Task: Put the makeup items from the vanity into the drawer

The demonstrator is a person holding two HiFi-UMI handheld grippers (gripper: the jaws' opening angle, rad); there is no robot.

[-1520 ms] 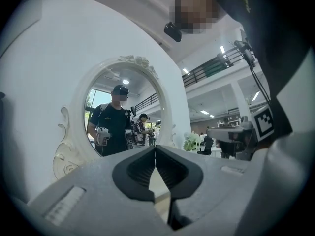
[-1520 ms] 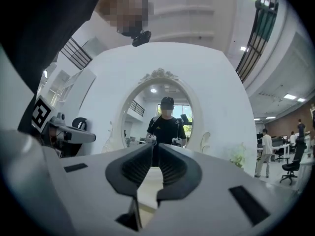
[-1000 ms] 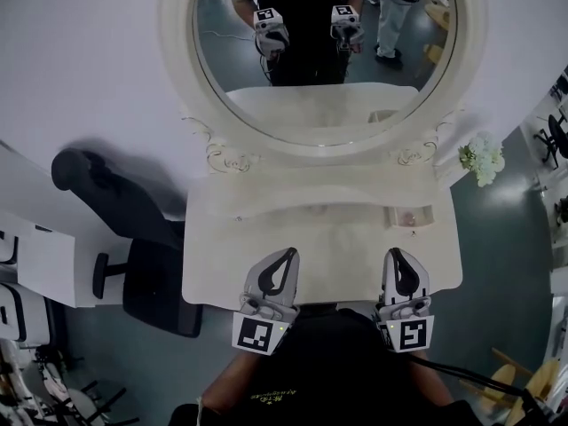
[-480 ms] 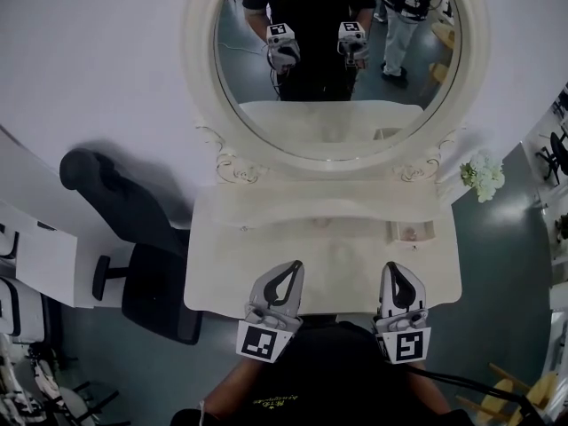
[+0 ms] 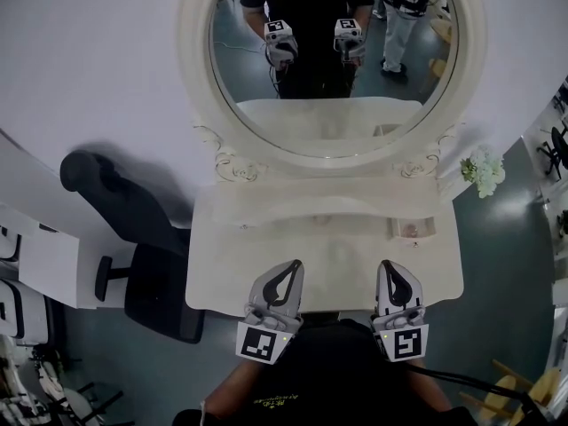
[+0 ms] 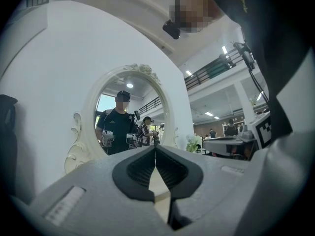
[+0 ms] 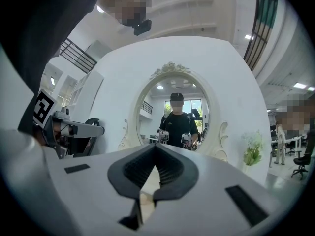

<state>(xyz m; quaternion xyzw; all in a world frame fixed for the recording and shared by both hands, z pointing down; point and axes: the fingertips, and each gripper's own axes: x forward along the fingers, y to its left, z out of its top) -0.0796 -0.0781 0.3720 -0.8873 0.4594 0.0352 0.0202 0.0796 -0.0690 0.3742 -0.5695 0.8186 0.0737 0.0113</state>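
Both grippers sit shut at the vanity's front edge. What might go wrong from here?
1. The left gripper and right gripper are shut and empty. Reaching without opening would likely shove the tray rather than grasp anything.
2. The tray's contents look small and pale against the vanity, so a misgrasp is likely.
3. No drawer shows, and the person crowds the front edge.

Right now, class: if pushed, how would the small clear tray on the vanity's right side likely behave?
The clear tray looks low and flat, so it would probably slide rather than tip. Its see-through walls suggest stiff, light plastic. The vanity top looks smooth, so it may skid easily.
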